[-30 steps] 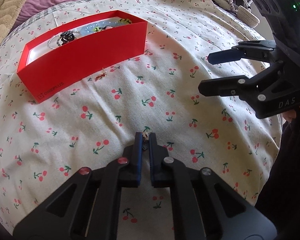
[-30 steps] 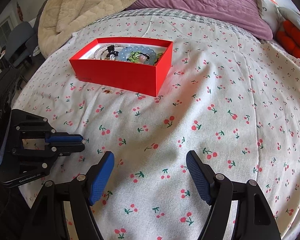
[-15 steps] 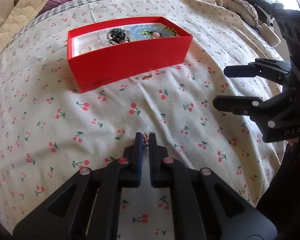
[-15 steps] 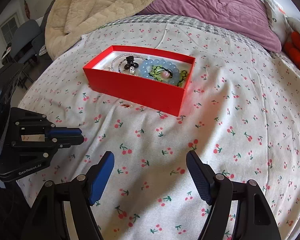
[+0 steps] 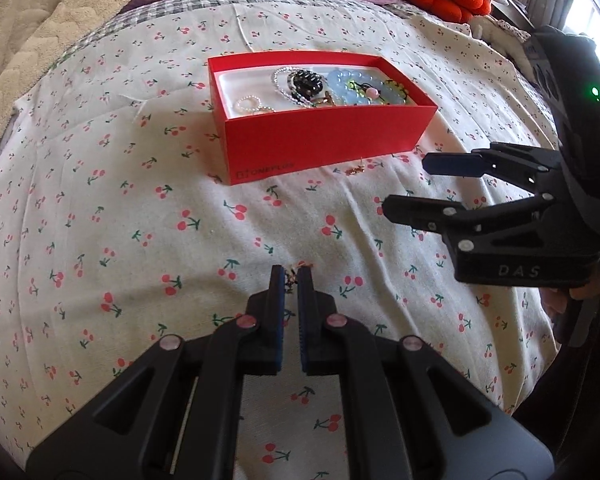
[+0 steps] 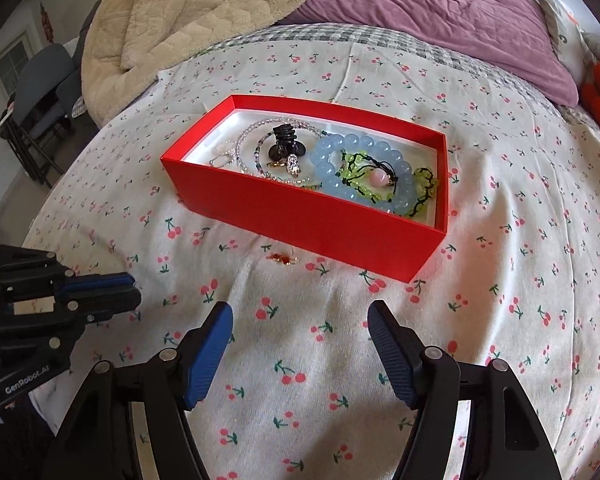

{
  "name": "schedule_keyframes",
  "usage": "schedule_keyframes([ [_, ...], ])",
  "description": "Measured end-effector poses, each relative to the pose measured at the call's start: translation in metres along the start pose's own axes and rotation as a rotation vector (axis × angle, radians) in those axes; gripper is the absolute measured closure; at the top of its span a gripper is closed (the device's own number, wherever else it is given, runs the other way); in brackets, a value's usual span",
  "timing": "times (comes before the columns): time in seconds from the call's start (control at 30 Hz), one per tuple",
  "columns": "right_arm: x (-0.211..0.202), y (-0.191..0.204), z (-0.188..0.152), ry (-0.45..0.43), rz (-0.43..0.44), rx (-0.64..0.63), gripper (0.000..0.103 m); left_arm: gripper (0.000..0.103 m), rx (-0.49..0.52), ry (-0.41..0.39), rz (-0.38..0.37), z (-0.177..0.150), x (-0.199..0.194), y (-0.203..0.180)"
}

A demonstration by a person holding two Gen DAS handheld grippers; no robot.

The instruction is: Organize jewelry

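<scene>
Both hand-held grippers have neared the red cardboard box (image 6: 320,216) on the bed (image 6: 500,280) — left hand-held gripper (image 5: 289,280) pinching a small gold trinket (image 5: 296,270), right hand-held gripper (image 6: 300,320) empty, jaws closing.

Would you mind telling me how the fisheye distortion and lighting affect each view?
Left wrist view: the bedspread bulges like a dome, and the corners are black. Right wrist view: the same bulge; the red box casts a reddish glow onto the fabric by its right end.
</scene>
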State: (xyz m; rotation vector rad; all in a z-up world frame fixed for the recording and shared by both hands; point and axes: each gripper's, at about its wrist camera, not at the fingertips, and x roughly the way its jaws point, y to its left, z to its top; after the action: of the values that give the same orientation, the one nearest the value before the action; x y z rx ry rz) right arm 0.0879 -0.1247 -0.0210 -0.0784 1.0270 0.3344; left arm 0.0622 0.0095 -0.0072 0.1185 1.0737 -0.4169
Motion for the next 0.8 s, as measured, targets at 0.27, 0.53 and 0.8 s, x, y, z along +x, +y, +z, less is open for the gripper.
schedule_keyframes([
  [0.27, 0.025, 0.007, 0.017, 0.019, -0.025, -0.001, 0.054, 0.096, -0.022, -0.005, -0.008, 0.003, -0.002, 0.008],
  [0.53, 0.036, 0.014, 0.021, 0.03, -0.032, -0.024, 0.082, 0.096, -0.036, -0.003, -0.004, 0.004, -0.002, 0.013],
  [0.8, 0.03, 0.008, 0.014, 0.034, -0.012, -0.019, 0.093, 0.096, -0.046, -0.008, -0.005, 0.005, -0.003, 0.013],
])
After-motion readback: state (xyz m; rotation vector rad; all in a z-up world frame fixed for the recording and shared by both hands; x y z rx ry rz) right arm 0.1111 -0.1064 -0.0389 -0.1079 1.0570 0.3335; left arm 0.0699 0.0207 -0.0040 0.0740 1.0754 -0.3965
